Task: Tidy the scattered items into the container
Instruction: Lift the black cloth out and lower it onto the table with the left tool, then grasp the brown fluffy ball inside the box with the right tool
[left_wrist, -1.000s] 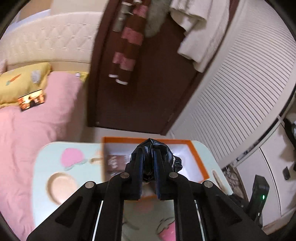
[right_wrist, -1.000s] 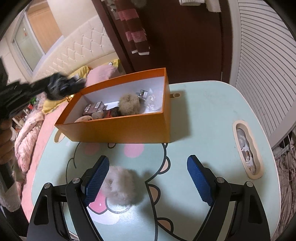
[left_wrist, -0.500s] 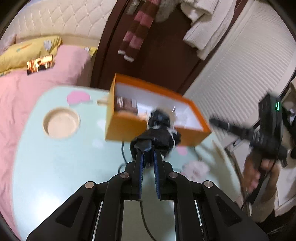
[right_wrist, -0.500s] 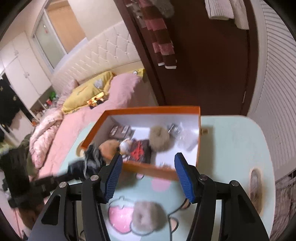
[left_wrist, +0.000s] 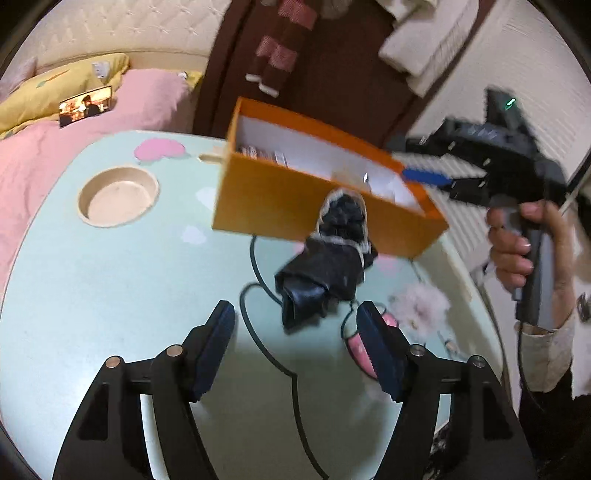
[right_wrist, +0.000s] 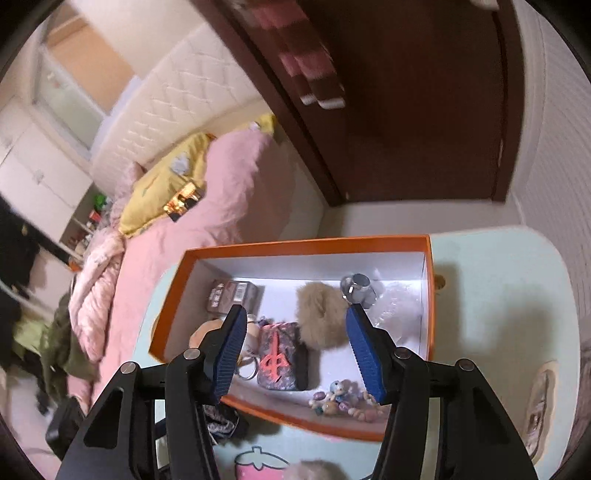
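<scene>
The orange box (left_wrist: 273, 199) stands on the pale green table (left_wrist: 110, 295). A black cloth bundle (left_wrist: 328, 266) lies on the table and leans against the box's front wall. My left gripper (left_wrist: 293, 314) is just short of it, jaws opening, with only the cloth's near end between the pads and no contact. My right gripper (right_wrist: 295, 314) hovers over the box (right_wrist: 306, 245), jaws closing on nothing. Below it lie a beige fluffy ball (right_wrist: 319, 317) and a patterned pouch (right_wrist: 280, 354). A pale fluffy pompom (left_wrist: 421, 302) sits on the table right of the cloth.
The box also holds a dark packet (right_wrist: 232, 295), a clear bottle (right_wrist: 356, 286) and a bead string (right_wrist: 340, 400). A round recess (left_wrist: 118, 195) is sunk into the table's left side. A pink bed (left_wrist: 74, 147) borders the table, a brown door (left_wrist: 332, 74) beyond.
My left gripper came down, opened and let go of the black cloth, which now lies against the box front. My right gripper moved from the pompom to over the box, jaws narrower.
</scene>
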